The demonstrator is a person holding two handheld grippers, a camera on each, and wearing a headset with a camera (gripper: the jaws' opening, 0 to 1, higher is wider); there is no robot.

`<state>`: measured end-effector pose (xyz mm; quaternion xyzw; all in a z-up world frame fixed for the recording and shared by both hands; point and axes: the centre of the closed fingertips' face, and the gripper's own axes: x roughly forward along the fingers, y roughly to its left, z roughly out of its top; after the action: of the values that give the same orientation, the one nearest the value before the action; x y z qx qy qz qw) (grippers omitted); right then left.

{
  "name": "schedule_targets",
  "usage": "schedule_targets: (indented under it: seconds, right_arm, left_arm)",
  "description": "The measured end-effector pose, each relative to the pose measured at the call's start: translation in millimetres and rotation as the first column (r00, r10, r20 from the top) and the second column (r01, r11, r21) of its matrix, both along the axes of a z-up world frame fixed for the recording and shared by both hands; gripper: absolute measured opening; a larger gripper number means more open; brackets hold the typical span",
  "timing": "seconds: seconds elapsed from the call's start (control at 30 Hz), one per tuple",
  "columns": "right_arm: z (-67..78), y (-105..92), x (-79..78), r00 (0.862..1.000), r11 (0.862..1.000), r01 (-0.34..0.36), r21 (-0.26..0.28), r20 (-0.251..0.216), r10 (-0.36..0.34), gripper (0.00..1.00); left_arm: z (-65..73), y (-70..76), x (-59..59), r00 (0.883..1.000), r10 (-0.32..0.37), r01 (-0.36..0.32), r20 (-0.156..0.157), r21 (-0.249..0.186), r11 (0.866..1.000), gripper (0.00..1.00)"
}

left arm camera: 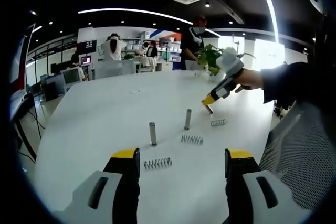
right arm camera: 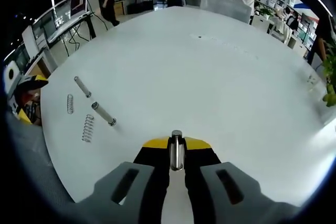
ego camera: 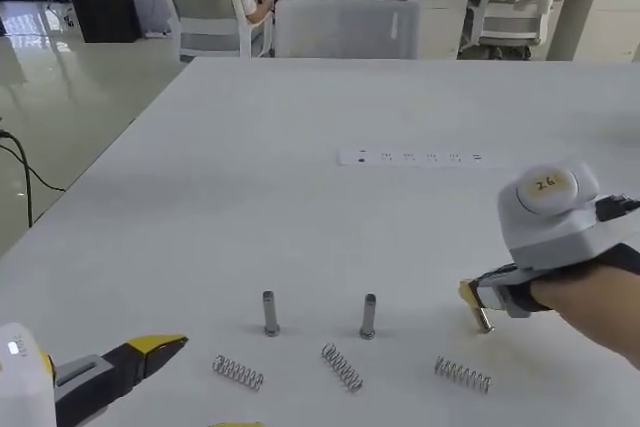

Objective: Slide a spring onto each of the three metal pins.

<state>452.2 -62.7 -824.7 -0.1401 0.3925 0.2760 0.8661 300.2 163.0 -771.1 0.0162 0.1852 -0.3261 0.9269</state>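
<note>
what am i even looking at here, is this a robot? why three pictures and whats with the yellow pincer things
It is not a robot. A person holds a two-jaw gripper in each hand, a kind of pincer with yellow tips. The head view comes from a camera on the person's headset and looks down at a white table. The two round pictures come from cameras that ride on the grippers, each looking out along its own jaws.

On the table the left pin and the right pin, both metal, stand upright. In front of them lie the left spring, the middle spring and the right spring. A power strip lies farther back.

The right gripper is shut on a third pin. The left gripper is open and holds nothing.
</note>
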Motion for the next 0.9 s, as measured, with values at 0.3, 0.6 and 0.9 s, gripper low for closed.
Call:
schedule_targets:
  seconds: [0.3,0.6,0.9]
  right_arm:
    - [4.6,-4.1,-9.9,1.0,1.0,0.006,0.012,0.007,-0.006,0.1]
    - [6.6,-7.4,-16.7,1.0,1.0,0.01,0.025,0.011,-0.01,0.1]
    - [7.1,-11.0,-23.5,1.0,0.998,0.028,0.055,-0.009,-0.028,0.1]
  left_arm:
    - [1.9,-0.3,-0.5,1.0,-0.004,0.004,0.007,-0.002,1.0,0.64]
    - [2.1,0.0,0.2,1.0,-0.004,0.004,0.01,-0.002,1.0,0.64]
    - [2.5,0.4,0.7,1.0,-0.004,0.004,0.013,-0.003,1.0,0.64]
